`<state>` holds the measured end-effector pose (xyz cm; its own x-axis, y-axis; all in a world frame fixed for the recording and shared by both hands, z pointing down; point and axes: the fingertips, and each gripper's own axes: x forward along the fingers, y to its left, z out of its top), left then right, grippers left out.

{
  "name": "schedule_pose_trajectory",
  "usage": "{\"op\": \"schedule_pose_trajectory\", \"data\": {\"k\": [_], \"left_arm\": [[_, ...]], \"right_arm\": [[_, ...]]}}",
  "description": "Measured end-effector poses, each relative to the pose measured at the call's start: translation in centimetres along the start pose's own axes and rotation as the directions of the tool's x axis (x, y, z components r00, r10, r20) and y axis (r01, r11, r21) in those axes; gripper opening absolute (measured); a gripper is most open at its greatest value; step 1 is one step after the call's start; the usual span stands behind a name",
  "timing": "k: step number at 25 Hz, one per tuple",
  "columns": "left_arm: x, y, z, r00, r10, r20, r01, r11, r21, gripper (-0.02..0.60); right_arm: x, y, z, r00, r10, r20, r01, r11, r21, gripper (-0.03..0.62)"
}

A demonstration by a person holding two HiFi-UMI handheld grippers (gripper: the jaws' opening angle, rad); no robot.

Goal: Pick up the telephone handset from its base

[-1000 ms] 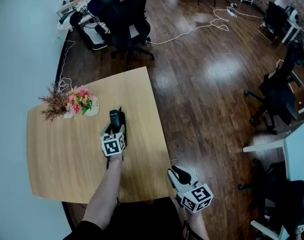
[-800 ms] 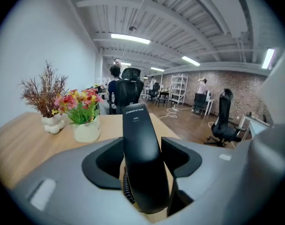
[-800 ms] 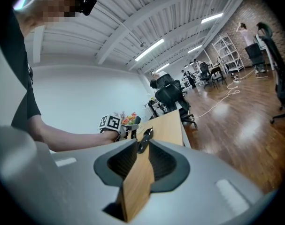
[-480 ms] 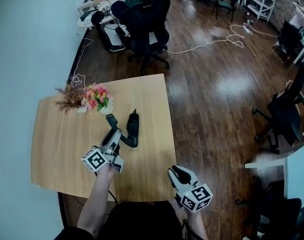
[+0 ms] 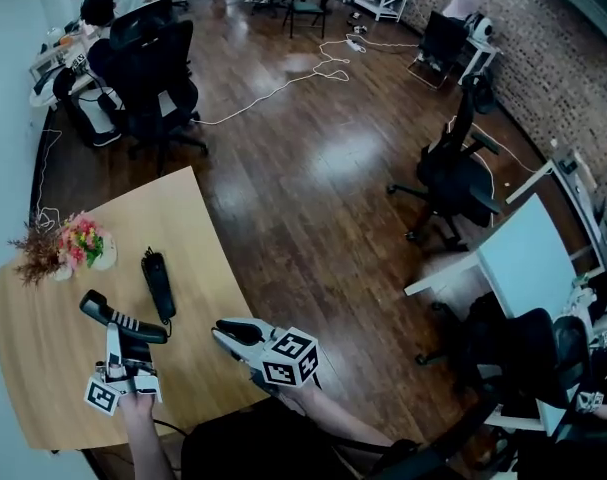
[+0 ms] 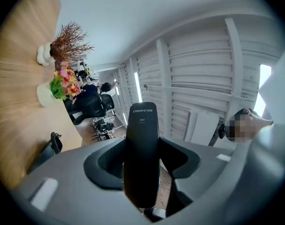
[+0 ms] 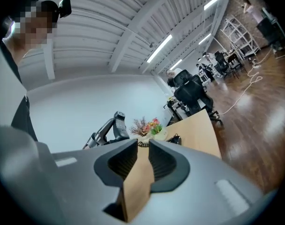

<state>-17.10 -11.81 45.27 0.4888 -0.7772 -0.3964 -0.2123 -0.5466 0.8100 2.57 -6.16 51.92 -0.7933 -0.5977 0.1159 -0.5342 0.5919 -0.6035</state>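
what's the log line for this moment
left gripper: shut on handset | handset: off base, in the air | base: on table | right gripper: slightly open, empty

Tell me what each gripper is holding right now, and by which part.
The left gripper is clamped on the black telephone handset, gripping it about mid-length across its sides. The right gripper holds nothing; its jaws stand apart.
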Motion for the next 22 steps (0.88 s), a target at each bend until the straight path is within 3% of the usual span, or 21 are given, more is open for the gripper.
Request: {"op": "schedule_pose_trajectory", "data": {"k": [5, 11, 22], "left_arm": [[-0.5, -3.6, 1.6, 0.994, -0.104, 0.022, 0.103, 0.994, 0.021, 0.232], [-1.4, -5.1, 1.6, 0.990, -0.144, 0.012, 0.144, 0.989, 0.022, 0.233], [-2.3, -5.3, 2.5, 0.971, -0.237, 0.000, 0.237, 0.969, -0.075, 0.233]], "right_arm": [[-0.1, 0.4, 0.9, 0.999, 0.006, 0.045, -0.009, 0.998, 0.056, 0.064], [0.1, 0.3, 1.0, 0.998, 0.003, 0.056, -0.006, 0.998, 0.061, 0.051], [3.3, 2.9, 1.7, 0.996, -0.035, 0.079, 0.033, 0.999, 0.028, 0.021]]}}
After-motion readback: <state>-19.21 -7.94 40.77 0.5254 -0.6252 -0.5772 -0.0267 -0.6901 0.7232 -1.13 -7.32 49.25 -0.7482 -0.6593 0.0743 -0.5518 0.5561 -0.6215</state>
